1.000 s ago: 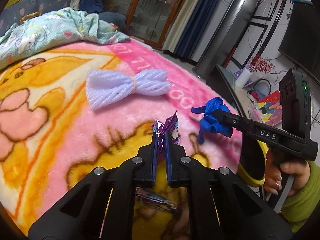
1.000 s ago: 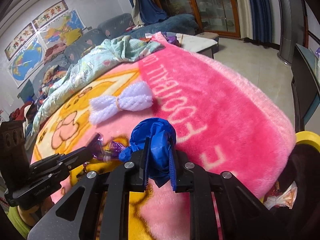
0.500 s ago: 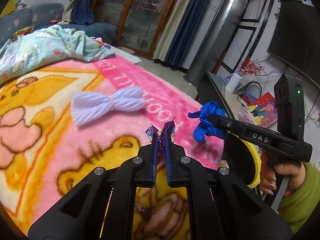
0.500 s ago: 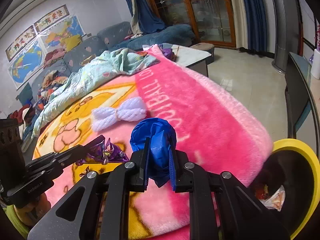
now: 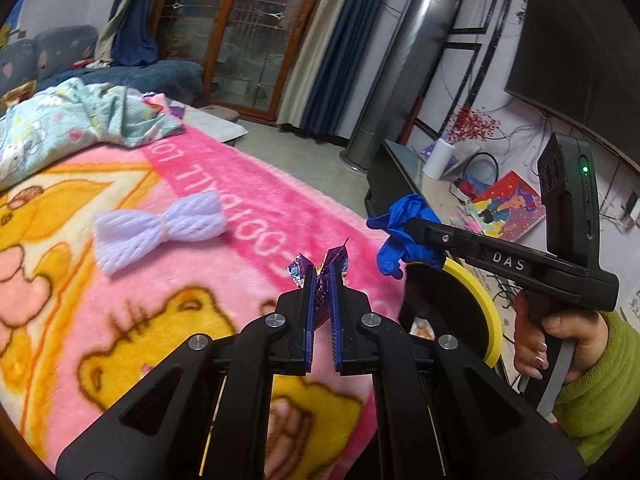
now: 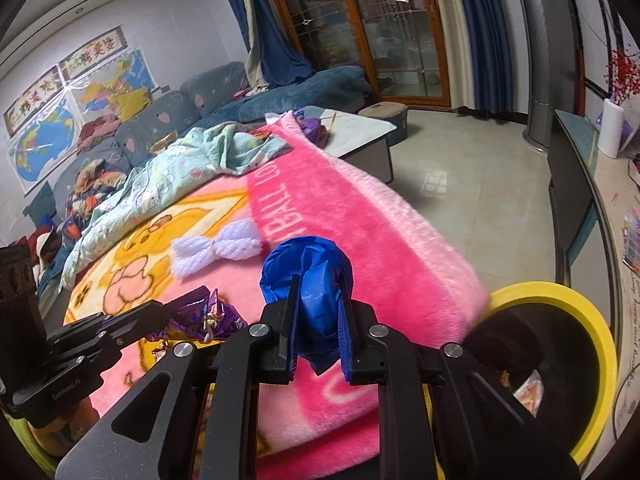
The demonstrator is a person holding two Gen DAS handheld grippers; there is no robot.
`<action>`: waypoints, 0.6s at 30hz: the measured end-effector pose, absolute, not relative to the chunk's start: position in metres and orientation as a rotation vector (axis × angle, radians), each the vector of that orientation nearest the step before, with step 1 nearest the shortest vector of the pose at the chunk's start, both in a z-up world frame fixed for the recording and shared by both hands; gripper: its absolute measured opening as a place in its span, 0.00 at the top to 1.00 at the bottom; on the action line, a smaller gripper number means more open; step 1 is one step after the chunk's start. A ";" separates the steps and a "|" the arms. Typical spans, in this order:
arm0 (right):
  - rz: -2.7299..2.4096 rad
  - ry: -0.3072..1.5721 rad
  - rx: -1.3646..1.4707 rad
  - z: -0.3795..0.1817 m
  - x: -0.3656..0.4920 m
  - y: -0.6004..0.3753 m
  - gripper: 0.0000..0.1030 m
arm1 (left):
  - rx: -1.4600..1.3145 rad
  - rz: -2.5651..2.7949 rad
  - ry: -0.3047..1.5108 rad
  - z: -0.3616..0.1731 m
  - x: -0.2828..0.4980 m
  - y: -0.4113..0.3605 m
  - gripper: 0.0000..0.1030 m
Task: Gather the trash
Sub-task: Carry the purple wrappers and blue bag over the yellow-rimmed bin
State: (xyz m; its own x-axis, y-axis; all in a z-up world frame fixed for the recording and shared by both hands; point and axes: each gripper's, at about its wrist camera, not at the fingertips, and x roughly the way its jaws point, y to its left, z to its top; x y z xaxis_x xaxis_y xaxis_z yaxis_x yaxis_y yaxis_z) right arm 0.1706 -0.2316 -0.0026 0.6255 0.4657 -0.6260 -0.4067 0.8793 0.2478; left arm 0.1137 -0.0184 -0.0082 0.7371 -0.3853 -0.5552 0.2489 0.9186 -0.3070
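Note:
My left gripper (image 5: 322, 276) is shut on a crinkled purple foil wrapper (image 5: 334, 258), held above the pink blanket (image 5: 256, 208). The same wrapper (image 6: 204, 314) shows at the lower left of the right wrist view. My right gripper (image 6: 318, 292) is shut on a crumpled blue glove (image 6: 308, 268), also seen as the blue glove (image 5: 404, 232) beside the left gripper. A black bin with a yellow rim (image 6: 592, 328) stands just off the blanket's edge, below and right of both grippers, with some trash inside. A white foam net sleeve (image 5: 160, 230) lies on the blanket farther back.
A light patterned quilt (image 5: 80, 116) is bunched at the blanket's far end. A dark glass TV stand (image 6: 576, 184) with a paper roll (image 5: 438, 158) runs along the right. A tall silver appliance (image 5: 400, 68) and tiled floor (image 6: 460, 176) lie beyond.
Both grippers have risen and swung toward the blanket's edge with their loads. The yellow-rimmed bin has come further into both views; the foam sleeve now sits farther back.

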 end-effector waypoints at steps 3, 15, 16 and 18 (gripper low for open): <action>0.478 0.735 0.097 0.000 0.168 -0.247 0.85 | -0.201 -0.377 0.651 -0.005 0.114 -0.032 0.97; 0.379 0.716 0.161 0.005 0.164 -0.305 0.85 | -0.121 -0.488 0.646 -0.002 0.110 -0.093 0.97; 0.370 0.714 0.168 0.006 0.164 -0.310 0.85 | -0.111 -0.501 0.646 -0.002 0.110 -0.099 0.97; 0.353 0.709 0.183 0.006 0.163 -0.321 0.85 | -0.092 -0.523 0.644 -0.003 0.109 -0.111 0.97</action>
State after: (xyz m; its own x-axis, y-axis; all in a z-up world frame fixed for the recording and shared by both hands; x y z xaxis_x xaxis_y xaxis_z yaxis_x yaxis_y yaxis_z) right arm 0.1630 -0.3207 0.0064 0.7033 0.3765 -0.6030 -0.2540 0.9253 0.2815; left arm 0.1089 -0.1109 -0.0026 0.6754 -0.4919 -0.5495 0.4361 0.8672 -0.2403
